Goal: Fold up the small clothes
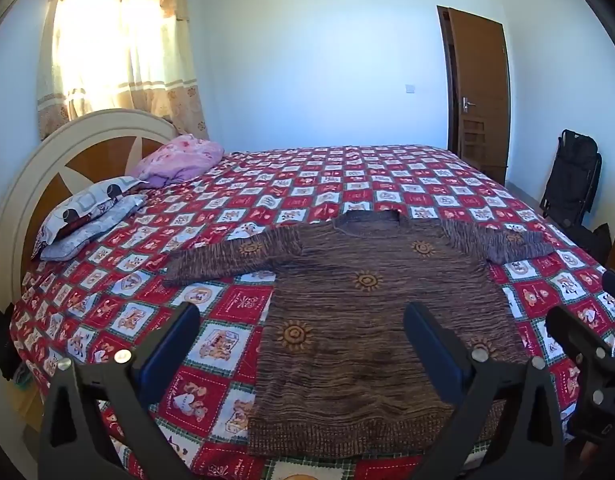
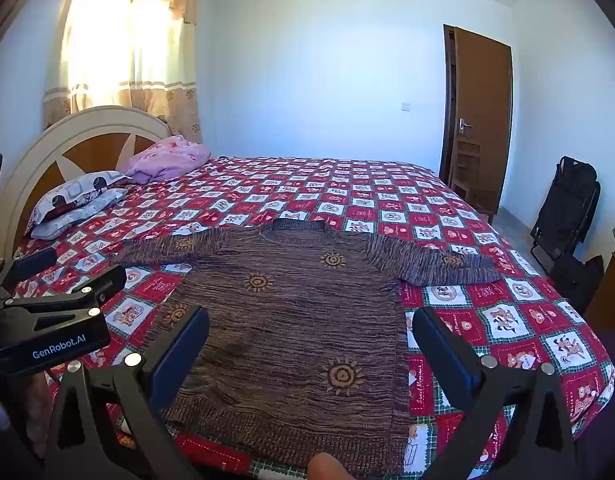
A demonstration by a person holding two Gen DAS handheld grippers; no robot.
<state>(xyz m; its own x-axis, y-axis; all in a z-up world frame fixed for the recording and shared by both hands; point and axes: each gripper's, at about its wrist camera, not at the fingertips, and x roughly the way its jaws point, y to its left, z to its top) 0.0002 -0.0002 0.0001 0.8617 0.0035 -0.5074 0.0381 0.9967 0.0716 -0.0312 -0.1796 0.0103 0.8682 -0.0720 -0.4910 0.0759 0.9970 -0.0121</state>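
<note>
A small brown knitted sweater [image 1: 371, 320] with orange sun motifs lies flat on the bed, both sleeves spread out sideways; it also shows in the right wrist view [image 2: 291, 332]. My left gripper [image 1: 303, 316] is open and empty, held above the sweater's lower left part. My right gripper [image 2: 309, 320] is open and empty, held above the sweater's lower half. Each gripper shows at the edge of the other's view: the right gripper [image 1: 579, 344] and the left gripper [image 2: 59, 292].
The bed has a red and white checked cover [image 1: 211, 344] [image 2: 507, 320]. Pillows [image 1: 91, 212] and a pink bundle [image 1: 179, 160] lie by the headboard at the left. A brown door [image 1: 479, 92] and a black folded chair [image 1: 571, 176] stand at the right.
</note>
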